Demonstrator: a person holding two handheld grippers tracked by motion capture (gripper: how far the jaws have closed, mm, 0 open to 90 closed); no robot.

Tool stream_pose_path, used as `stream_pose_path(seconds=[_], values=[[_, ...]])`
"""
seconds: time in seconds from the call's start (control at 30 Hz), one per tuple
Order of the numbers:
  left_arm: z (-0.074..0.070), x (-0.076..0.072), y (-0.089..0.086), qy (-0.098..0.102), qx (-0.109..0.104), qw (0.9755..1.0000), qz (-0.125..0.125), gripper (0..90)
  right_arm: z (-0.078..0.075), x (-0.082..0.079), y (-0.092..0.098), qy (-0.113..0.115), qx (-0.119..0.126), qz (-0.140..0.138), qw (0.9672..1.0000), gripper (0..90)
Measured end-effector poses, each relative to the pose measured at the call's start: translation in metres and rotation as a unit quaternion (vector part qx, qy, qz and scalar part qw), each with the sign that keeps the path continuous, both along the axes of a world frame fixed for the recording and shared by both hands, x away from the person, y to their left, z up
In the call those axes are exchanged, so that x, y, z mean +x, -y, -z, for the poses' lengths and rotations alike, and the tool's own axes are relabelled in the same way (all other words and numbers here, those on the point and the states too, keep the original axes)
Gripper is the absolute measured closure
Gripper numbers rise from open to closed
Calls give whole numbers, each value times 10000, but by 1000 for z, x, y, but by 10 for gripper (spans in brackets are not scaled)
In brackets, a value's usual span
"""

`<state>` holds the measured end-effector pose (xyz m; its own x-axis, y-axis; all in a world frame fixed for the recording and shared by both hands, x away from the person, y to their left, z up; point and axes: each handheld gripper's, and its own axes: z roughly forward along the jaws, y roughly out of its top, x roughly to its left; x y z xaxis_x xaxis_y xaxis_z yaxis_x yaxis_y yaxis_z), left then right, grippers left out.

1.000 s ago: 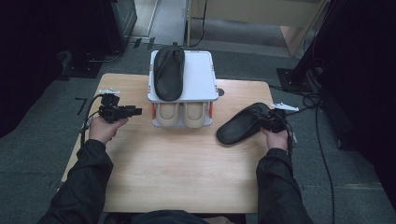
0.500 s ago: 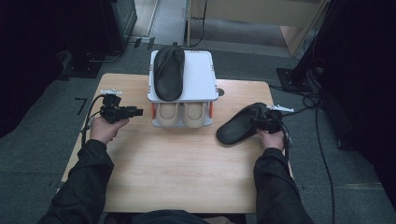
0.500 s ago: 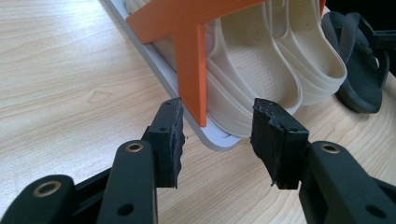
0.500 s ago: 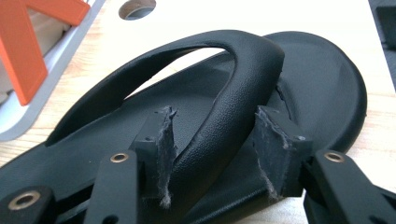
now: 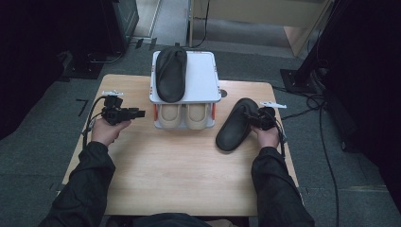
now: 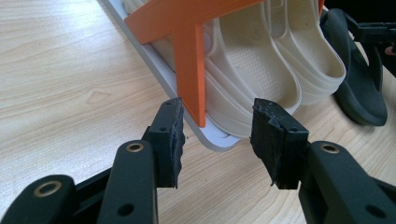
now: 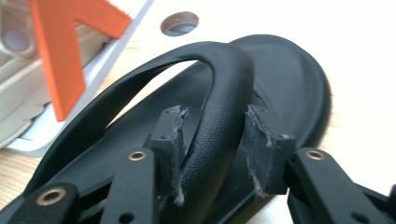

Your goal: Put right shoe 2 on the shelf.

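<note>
The right claw [image 7: 212, 140] straddles the strap of a black sandal [image 5: 239, 124] lying near the right edge of the surface [image 5: 189, 170]. Its jaws have just been closing, with the strap between them; the left pad touches the strap, while a narrow gap shows at the right pad. The left claw [image 6: 217, 135] stands spread and empty near the left edge, facing the orange post of the white rack [image 5: 208, 82]. A second black sandal [image 5: 171, 73] lies on top of the rack, and beige sandals [image 5: 184, 116] sit beneath.
</note>
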<state>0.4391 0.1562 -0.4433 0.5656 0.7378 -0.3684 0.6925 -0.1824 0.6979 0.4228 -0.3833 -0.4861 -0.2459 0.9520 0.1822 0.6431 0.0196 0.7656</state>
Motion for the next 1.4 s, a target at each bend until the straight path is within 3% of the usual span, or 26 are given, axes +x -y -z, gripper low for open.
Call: stream_pose_path(seconds=[0.1, 0.23, 0.33, 0.43, 0.53, 0.7, 0.8, 1.03, 1.1, 1.4], values=[[0, 0, 0, -13, -27, 10000, 4, 545, -1, 3, -12, -23, -71, -150, 9999, 617], [1, 0, 1, -14, -4, 10000, 56, 545, 2, 2, -18, -170, -211, -167, 9995, 559], [0, 1, 1, 16, -57, 10000, 43, 545, 5, -5, -18, -365, -158, -256, 9989, 547], [-1, 1, 0, 10, -105, 9999, 10, 545, 5, -13, -21, -377, -212, -261, 9987, 545], [0, 1, -1, 15, -93, 10000, 11, 545, 5, -11, -20, -444, -195, -199, 9986, 584], [0, 1, -3, 12, -93, 10000, 26, 546, 2, -4, -19, -468, -333, -8, 9983, 731], [0, 2, -5, 14, -127, 9999, -9, 547, 1, -4, -21, -484, -447, -2, 9978, 744], [1, 2, -4, 20, -127, 9999, 21, 549, -9, -4, -19, -502, -289, 114, 9983, 748], [2, 3, -4, 12, -93, 10000, 34, 549, -13, -5, -17, -506, -130, 164, 9985, 748], [0, 0, -4, 182, -111, 9998, 57, 541, -35, -3, -16, -463, -216, 199, 9985, 749]])
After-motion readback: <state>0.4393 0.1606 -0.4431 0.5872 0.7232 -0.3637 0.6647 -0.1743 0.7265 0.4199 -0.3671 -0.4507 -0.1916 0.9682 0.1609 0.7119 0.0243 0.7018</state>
